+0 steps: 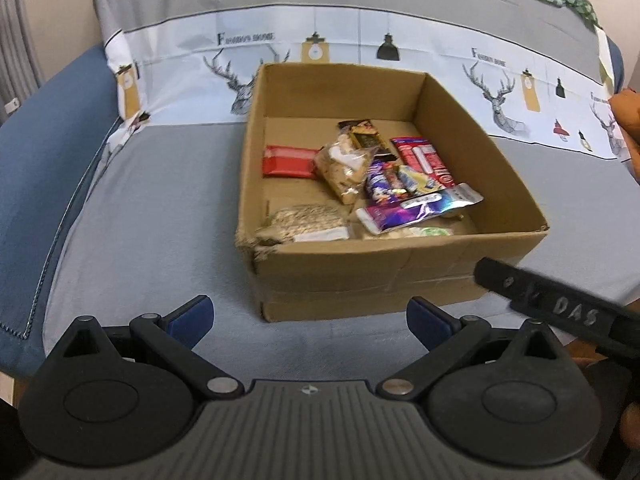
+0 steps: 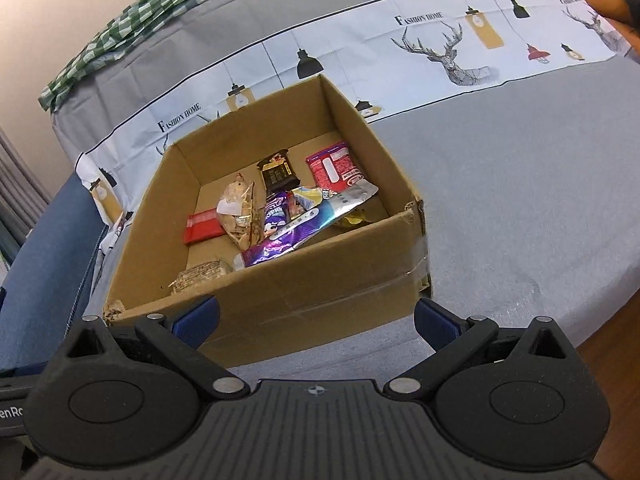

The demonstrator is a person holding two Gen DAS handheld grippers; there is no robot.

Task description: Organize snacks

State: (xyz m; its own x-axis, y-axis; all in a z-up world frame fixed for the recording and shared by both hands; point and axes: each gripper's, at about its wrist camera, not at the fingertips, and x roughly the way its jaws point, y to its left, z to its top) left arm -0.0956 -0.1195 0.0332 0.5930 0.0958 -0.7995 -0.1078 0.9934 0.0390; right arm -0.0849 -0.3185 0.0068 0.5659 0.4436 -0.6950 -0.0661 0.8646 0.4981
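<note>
Left wrist: my left gripper [image 1: 310, 316] jaws spread, empty, short of cardboard box [image 1: 400, 272] on bed; snacks [image 1: 372, 184] piled inside. Right wrist: right gripper [image 2: 318, 320] jaws spread, empty, at box's near wall. Purple wrapper [image 2: 296, 232] looks light, crinkly, slippery; I'd pinch its flat middle.

Matt cardboard, glossy wrappers.
The box [image 1: 360, 276] was rough brown cardboard; the purple packet [image 1: 416, 208] shone like foil; the bedsheet [image 1: 160, 216] looked soft cloth.

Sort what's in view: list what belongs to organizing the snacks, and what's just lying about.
For the job:
cardboard box
red bar
purple wrapper
clear biscuit bag
left gripper, open
right gripper, open

Lying about:
deer-print sheet
green checked cloth
</note>
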